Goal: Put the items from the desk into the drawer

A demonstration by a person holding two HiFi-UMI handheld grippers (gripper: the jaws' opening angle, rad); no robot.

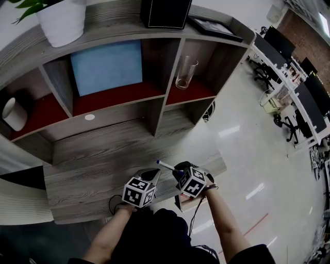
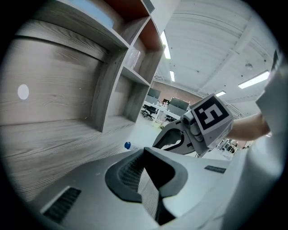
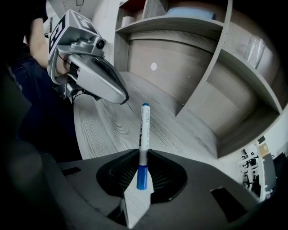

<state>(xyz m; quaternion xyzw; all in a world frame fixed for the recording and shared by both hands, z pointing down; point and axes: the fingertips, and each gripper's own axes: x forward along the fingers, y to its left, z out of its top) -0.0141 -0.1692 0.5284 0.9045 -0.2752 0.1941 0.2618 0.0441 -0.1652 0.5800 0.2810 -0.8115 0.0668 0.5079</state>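
A white marker (image 1: pixel 166 165) with a blue cap is clamped between the pads of my right gripper (image 1: pixel 178 174), just above the front right part of the grey wooden desk (image 1: pixel 87 170). In the right gripper view the marker (image 3: pixel 144 134) sticks out past the jaws, blue cap end toward the camera, and my right gripper (image 3: pixel 143 155) is shut on it. Close to its left hovers my left gripper (image 1: pixel 154 176), over the desk's front edge. In the left gripper view its jaws (image 2: pixel 144 155) meet at the tips with nothing between them, and the marker's blue tip (image 2: pixel 127 145) shows just beyond.
A shelf unit (image 1: pixel 160 111) stands along the back of the desk, holding a drinking glass (image 1: pixel 185 72), a blue panel (image 1: pixel 105 67) and a white cup (image 1: pixel 14 113). A white plant pot (image 1: pixel 62 20) and a black box (image 1: pixel 165 13) sit on top. Polished floor (image 1: pixel 247 154) lies to the right.
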